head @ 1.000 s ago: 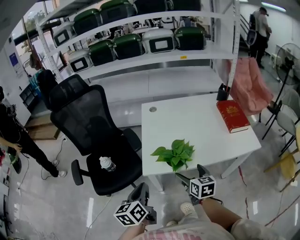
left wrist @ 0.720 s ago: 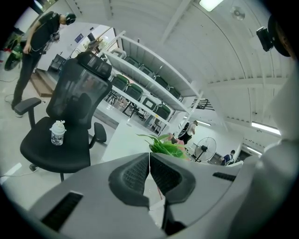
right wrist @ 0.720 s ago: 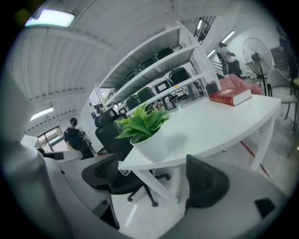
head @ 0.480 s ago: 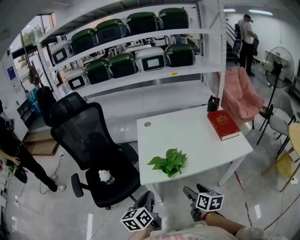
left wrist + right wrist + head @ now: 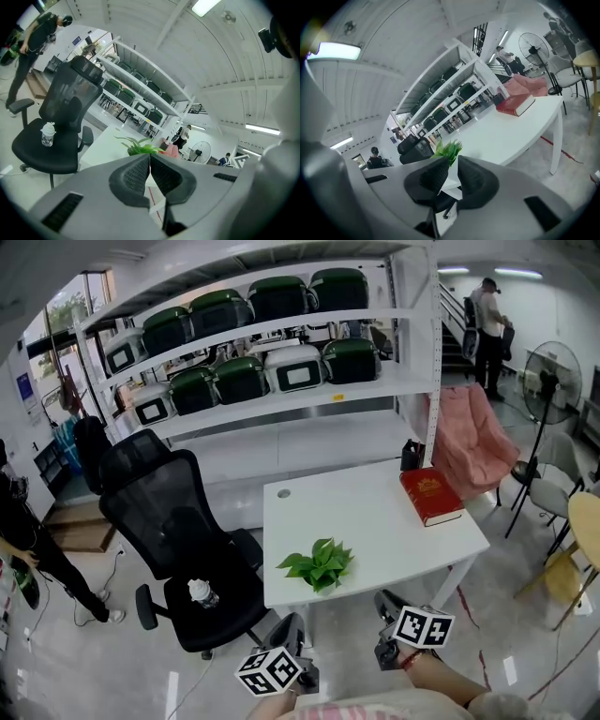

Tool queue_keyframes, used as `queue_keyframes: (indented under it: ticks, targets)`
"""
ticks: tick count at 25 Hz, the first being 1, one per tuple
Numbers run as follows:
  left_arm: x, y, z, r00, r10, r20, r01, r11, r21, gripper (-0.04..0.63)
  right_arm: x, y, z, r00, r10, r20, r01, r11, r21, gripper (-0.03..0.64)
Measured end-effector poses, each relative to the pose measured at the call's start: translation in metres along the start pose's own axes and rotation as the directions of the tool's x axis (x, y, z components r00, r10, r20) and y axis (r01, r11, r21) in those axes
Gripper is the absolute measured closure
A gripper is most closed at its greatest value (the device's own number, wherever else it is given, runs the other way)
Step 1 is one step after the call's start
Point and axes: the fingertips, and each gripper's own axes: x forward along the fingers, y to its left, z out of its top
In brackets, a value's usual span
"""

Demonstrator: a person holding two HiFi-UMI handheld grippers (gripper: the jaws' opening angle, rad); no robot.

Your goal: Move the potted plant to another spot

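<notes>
The potted plant (image 5: 317, 565), a small bunch of green leaves, stands near the front edge of the white table (image 5: 375, 521). It also shows beyond the jaws as the plant (image 5: 140, 147) in the left gripper view and the plant (image 5: 449, 149) in the right gripper view. My left gripper (image 5: 292, 626) hangs below the table's near-left corner, pads pressed together on nothing. My right gripper (image 5: 384, 601) is in front of the near edge, right of the plant. Its jaws have just been closing and now leave a narrow gap with nothing between them. Neither gripper touches the plant.
A red book (image 5: 430, 496) lies at the table's far right. A black office chair (image 5: 178, 549) with a bottle (image 5: 198, 592) on its seat stands left of the table. White shelving (image 5: 281, 390) with cases is behind, a pink-draped chair (image 5: 469, 432) and a fan (image 5: 548, 367) to the right.
The table and plant have slid left and slightly down in the head view. Both grippers stay short of the table edge, and the right gripper's marker cube has rolled.
</notes>
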Motion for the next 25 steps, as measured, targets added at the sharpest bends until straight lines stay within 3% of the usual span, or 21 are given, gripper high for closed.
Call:
queue_keyframes:
  ticks: [2,10,16,20,25]
  targets:
    - [-0.001,-0.019,0.0,1.0,-0.009,0.02,0.009,1.0,0.001,0.571,-0.012,0.003,0.014,1.0,0.03,0.008,-0.03,0.999,0.022,0.613]
    - [-0.014,-0.094,0.008,0.993,-0.053,0.105,0.048,0.997,0.053,0.571,-0.061,0.021,0.062,0.978,0.201,0.055,-0.202,0.979,0.017,0.611]
    - [-0.034,-0.13,0.004,0.987,-0.031,0.159,0.01,0.992,0.129,0.571,-0.095,0.031,0.077,0.965,0.255,0.066,-0.241,0.956,-0.168,0.609]
    - [-0.043,-0.153,-0.008,0.985,-0.017,0.169,-0.012,0.986,0.168,0.571,-0.116,0.031,0.083,0.965,0.253,0.064,-0.218,0.917,-0.335,0.606]
    - [-0.054,-0.169,-0.028,0.985,0.006,0.17,-0.034,0.987,0.159,0.571,-0.136,0.018,0.078,0.969,0.244,0.036,-0.21,0.891,-0.403,0.606]
